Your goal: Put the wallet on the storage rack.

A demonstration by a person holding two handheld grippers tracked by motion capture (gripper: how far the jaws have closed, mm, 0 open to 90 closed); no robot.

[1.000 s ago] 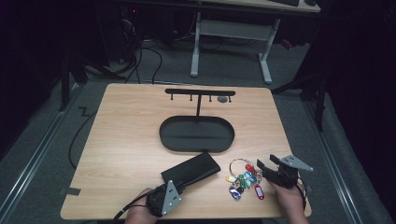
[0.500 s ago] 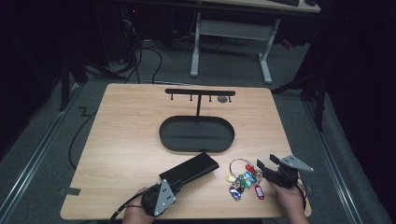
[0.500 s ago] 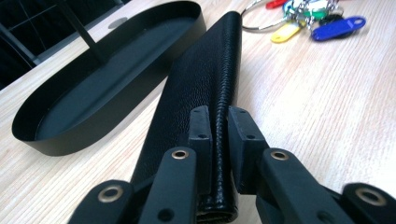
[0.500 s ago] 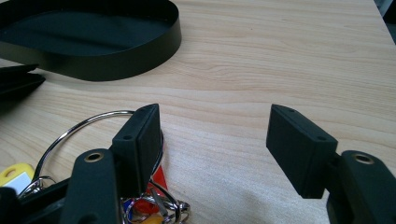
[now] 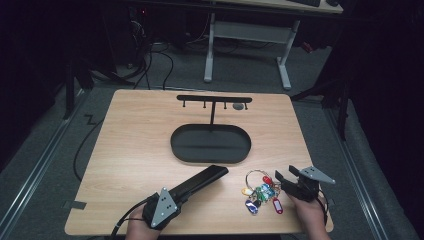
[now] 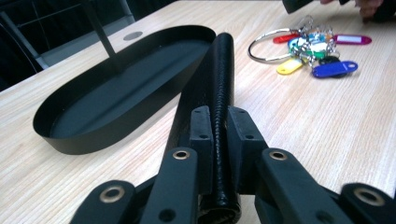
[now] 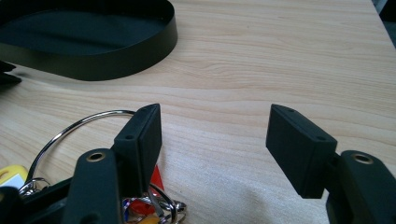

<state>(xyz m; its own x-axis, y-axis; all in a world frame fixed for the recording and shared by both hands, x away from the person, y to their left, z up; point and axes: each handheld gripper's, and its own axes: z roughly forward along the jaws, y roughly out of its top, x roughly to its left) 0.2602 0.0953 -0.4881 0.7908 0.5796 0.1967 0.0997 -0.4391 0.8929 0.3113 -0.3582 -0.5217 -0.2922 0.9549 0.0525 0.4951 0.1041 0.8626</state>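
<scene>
Progress is early: left gripper [image 5: 200, 181] clamps a black case [image 6: 219, 93] short of the tray [image 5: 210, 145], while right gripper [image 5: 287, 179], jaws wide, sits beside untouched keys [image 5: 260, 192].

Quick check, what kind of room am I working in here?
Probably a lab or office workroom set up for recording: a wooden table on grey carpet, a height-adjustable desk frame behind it, and loose cables trailing across the floor.
</scene>
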